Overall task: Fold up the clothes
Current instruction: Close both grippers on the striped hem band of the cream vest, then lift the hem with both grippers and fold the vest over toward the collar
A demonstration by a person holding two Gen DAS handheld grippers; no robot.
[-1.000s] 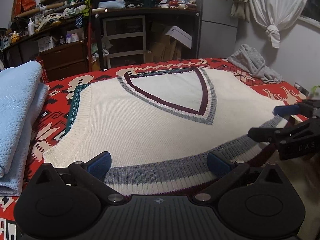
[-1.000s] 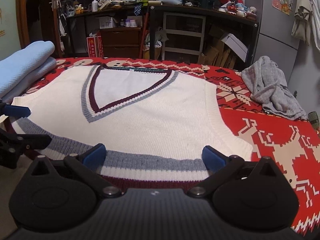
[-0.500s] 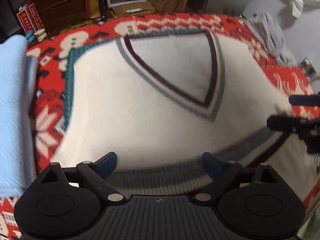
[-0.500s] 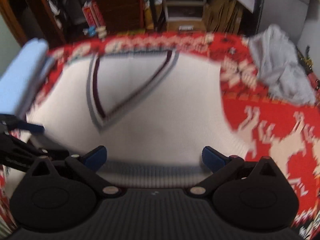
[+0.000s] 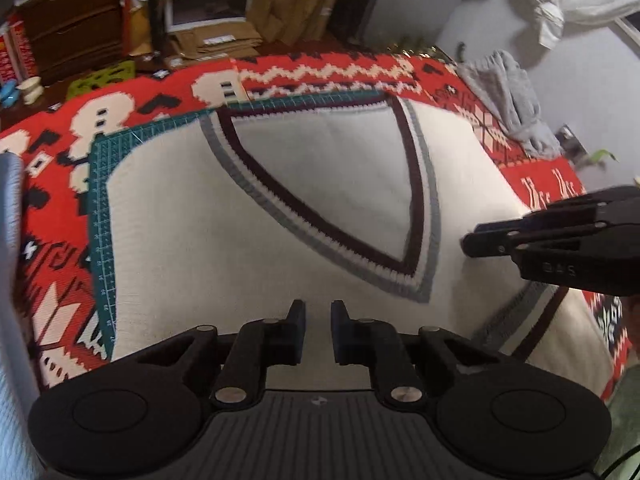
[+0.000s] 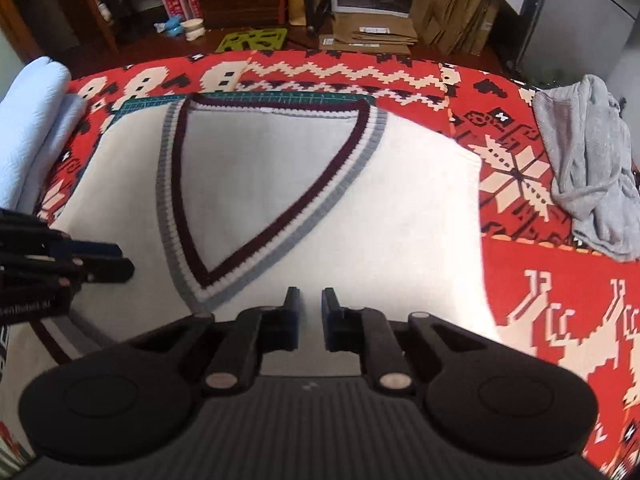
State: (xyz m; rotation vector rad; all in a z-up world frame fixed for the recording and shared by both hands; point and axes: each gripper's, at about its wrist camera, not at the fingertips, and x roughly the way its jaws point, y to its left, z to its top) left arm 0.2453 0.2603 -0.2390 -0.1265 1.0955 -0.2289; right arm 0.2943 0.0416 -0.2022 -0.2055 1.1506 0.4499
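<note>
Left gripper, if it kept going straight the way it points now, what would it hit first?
Probably the cream knitted V-neck vest: the left gripper points down at its cloth, just short of the maroon-and-grey neckline point. Depth is unclear.

Vest hem hidden behind left gripper body; blue folded cloth cut off at frame edge; shelf items too blurry to ID.

Cream vest of soft ribbed knit, matt, with maroon and grey wool trim. Woven red patterned blanket, coarse and matt; crumpled grey fleece cloth, fuzzy. Matt black plastic tongs with shiny metal pivots.
</note>
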